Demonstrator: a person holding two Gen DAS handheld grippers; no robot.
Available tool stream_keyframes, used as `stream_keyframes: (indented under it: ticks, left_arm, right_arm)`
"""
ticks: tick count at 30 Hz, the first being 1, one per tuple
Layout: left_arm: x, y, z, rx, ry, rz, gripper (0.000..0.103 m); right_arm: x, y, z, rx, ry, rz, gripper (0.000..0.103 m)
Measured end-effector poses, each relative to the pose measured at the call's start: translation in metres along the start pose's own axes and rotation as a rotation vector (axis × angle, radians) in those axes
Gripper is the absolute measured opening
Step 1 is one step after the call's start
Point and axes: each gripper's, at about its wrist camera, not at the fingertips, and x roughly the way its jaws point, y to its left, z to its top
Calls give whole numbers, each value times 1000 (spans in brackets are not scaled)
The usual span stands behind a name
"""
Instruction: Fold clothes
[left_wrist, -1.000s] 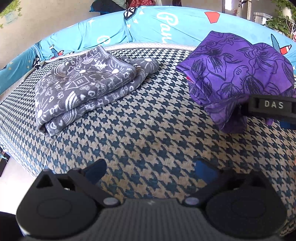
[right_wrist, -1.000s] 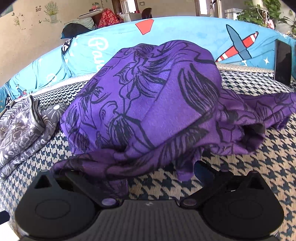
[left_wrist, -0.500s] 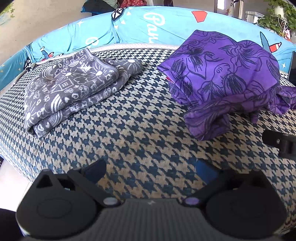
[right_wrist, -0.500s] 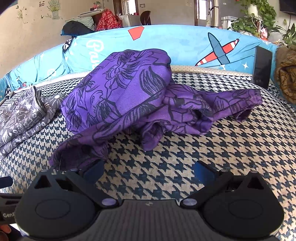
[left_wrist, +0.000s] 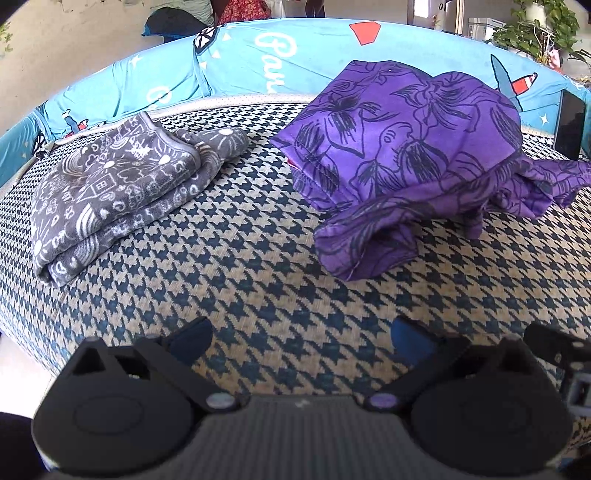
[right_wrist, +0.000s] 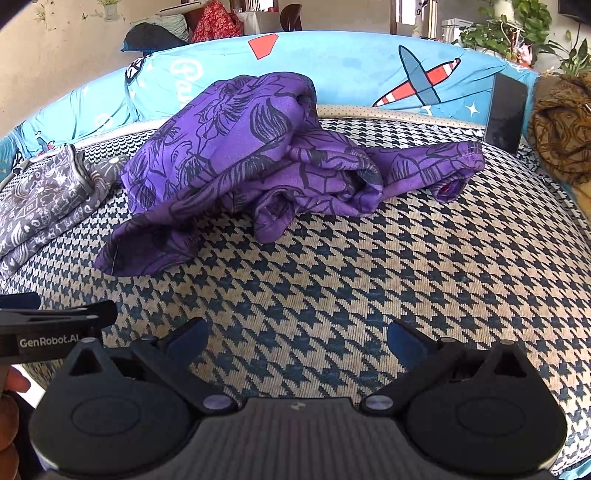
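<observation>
Both tongs have pulled back from the purple garment: the right tongs, which a second ago sat right under the cloth, now hover spread and empty over bare houndstooth cushion. The left tongs are also released. The garment lies crumpled beside the folded grey cloth.

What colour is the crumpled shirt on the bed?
The crumpled shirt is purple with dark line drawings of flowers and leaves, clearest in the right wrist view.
</observation>
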Motion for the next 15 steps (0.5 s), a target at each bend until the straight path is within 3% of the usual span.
stream_keyframes:
  ticks: [15]
  left_arm:
    - [4, -32, -5, 57, 21, -39, 103]
  right_arm:
    - [2, -25, -13, 23, 31, 5, 103]
